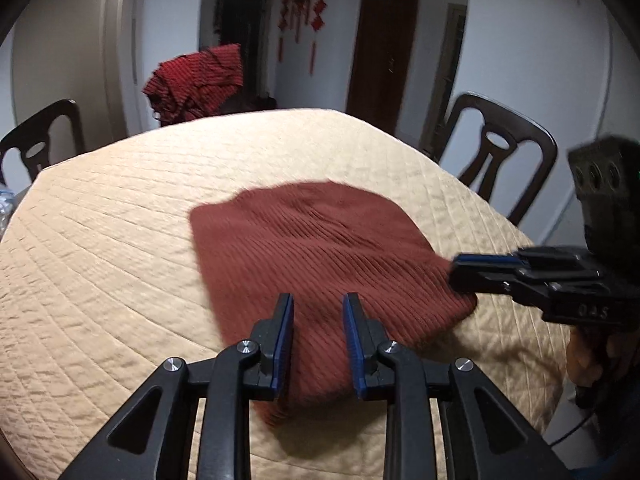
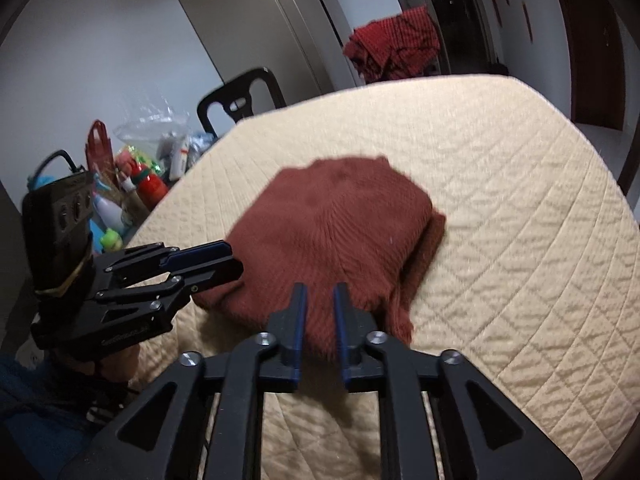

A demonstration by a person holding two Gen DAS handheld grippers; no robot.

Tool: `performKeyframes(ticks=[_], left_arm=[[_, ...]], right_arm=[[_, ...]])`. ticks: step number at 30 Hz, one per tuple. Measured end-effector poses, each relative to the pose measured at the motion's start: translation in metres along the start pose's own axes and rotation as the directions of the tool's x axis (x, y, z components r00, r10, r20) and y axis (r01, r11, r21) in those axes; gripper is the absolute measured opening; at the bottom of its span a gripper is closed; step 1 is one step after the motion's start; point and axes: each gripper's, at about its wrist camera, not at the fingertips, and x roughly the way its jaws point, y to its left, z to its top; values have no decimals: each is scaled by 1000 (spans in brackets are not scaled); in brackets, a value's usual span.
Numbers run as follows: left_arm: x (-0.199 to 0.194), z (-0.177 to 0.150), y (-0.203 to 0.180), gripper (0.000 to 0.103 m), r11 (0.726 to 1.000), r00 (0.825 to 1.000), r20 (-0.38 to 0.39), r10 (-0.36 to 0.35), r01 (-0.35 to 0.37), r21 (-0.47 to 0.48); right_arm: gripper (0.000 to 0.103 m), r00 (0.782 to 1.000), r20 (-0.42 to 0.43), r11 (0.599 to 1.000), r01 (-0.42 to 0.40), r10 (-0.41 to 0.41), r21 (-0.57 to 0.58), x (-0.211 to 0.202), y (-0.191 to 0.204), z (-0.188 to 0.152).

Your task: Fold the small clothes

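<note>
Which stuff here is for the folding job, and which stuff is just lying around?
For the job:
brown knitted cloth
left tool
right tool
padded table cover

Just lying around:
red striped cloth on a chair
chairs
bottles and bags beside the table
red wall decorations

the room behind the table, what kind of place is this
Most likely a home dining room. A table under a quilted beige cover has dark wooden dining chairs around it, red hanging ornaments decorate the far wall by a wooden door, and household bottles and bags crowd one side.
</note>
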Motion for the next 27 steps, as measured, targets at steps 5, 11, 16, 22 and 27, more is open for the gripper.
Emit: performKeyframes(ticks=[5,11,16,22,27], left_arm=[[7,5,18,28,997,999,-6,53,-54,-47],[15,0,20,28,996,997,-31,67,-69,-57],[15,0,25,38,994,997,-30,72,-74,-79],[19,1,39,45,989,998,-25,56,-59,-135],[30,-4,56,51,974,999,-36,-14,6,-225]], right_arm=[[16,1000,-9,999,6,-6,46,11,-13,1],[16,1000,-10,996,16,-16,90,14,-23,5],[28,999,-5,990,42,-41,132,11,-32,9],[50,999,13,975,30,-33,220,15,-52,13],[54,1000,2,952,-16,17,305,33,-76,23]])
